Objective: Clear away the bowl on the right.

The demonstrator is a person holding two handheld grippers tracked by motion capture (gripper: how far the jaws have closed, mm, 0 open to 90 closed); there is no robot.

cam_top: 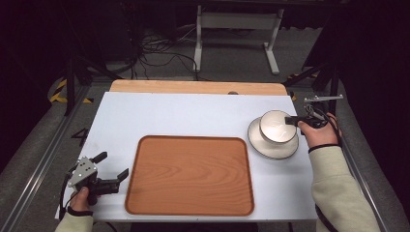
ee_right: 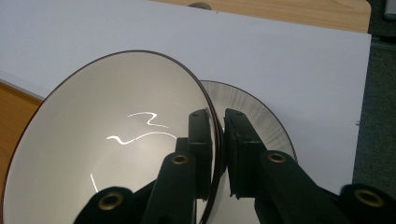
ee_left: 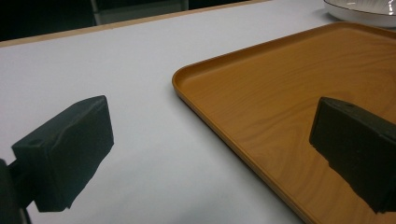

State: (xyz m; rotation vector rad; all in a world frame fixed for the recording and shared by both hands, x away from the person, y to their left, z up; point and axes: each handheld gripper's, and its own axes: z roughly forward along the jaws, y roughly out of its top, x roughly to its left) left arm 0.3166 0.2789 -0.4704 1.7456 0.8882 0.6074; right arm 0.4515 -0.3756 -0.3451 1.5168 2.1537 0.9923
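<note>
A white bowl (cam_top: 275, 126) with a dark rim hangs tilted just above a white plate (cam_top: 270, 144) at the table's right. My right gripper (cam_top: 293, 121) is shut on the bowl's near rim. In the right gripper view one jaw sits inside the bowl (ee_right: 107, 154) and the other outside, with the plate (ee_right: 261, 116) beneath and behind it. A wooden tray (cam_top: 190, 175) lies at the front middle with nothing on it. My left gripper (cam_top: 112, 166) rests open at the tray's left edge. In the left gripper view its jaws straddle the tray's rim (ee_left: 219, 130).
The white table top (cam_top: 183, 113) has a wooden strip (cam_top: 198, 87) along its far edge. Beyond the table are floor cables and a white stand (cam_top: 237, 29). Metal rails run along both sides of the table.
</note>
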